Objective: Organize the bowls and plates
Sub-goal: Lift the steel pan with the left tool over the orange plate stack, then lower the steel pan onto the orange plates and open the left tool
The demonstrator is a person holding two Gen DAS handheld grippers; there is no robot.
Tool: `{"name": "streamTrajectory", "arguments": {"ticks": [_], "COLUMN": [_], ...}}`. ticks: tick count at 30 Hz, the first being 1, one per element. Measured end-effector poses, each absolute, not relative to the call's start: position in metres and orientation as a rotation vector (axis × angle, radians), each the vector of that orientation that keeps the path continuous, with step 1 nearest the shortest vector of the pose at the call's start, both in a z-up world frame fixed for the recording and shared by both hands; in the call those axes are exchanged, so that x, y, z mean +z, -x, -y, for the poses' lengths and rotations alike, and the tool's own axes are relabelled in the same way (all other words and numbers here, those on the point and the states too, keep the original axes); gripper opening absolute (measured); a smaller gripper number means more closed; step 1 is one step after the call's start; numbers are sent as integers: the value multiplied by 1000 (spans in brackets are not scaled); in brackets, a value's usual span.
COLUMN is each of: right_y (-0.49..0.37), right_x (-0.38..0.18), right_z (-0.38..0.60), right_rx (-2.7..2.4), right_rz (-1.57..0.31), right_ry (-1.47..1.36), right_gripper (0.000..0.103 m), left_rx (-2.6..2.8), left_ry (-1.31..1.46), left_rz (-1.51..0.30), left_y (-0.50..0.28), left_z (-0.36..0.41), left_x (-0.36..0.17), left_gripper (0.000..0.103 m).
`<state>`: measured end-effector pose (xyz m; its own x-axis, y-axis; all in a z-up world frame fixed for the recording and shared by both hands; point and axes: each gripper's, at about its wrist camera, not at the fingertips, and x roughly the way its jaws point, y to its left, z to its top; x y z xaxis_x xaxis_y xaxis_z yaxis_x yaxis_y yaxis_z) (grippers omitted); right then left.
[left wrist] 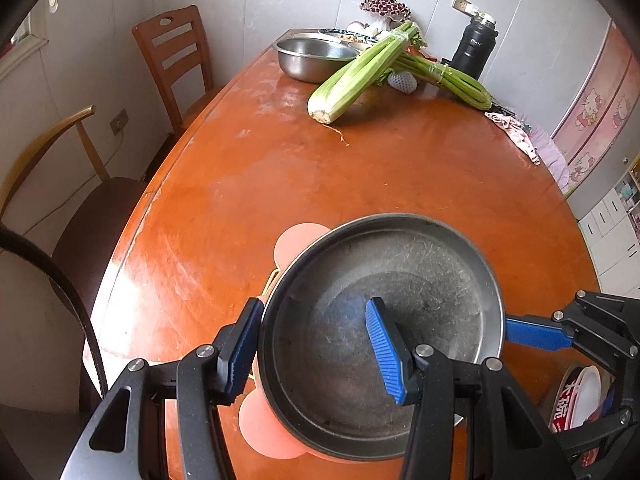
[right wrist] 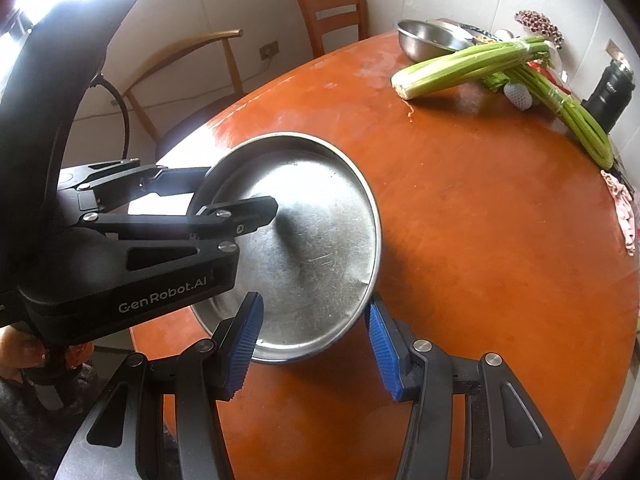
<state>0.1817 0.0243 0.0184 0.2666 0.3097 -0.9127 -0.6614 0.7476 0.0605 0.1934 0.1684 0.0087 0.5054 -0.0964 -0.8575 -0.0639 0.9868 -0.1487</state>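
You're straddling the scratched round steel pan [left wrist: 384,320] with your left claw [left wrist: 316,344], spread and unclenched, over its nine-o'clock rim. Your right claw [right wrist: 314,344], also released, is bracketing four o'clock. It's sitting on the orange surface [right wrist: 480,240]; stiff, light, slippery, so I'd pinch the rim.

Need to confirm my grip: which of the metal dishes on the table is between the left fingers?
The shallow scratched steel plate at the near edge, straddled at its rim by the left gripper. The deeper steel bowl sits far off beside the celery.
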Motion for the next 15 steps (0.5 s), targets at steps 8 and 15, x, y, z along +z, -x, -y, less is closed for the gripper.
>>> {"name": "streamTrajectory", "arguments": {"ticks": [8,15], "right_y": [-186,-188], "right_x": [11,7], "right_z": [-28,-30], "right_rx": [672,665], "right_rz": [-1145,-1154], "right_ry": [380,394], "right_gripper": [55,55], "left_rx": [-21,-26], "left_ry": [166,173], "left_rz": [-1046,-1046], "left_y": [-194,-194], "left_z": [-169,-170], "left_x": [4,2], "left_gripper": [52,52]}}
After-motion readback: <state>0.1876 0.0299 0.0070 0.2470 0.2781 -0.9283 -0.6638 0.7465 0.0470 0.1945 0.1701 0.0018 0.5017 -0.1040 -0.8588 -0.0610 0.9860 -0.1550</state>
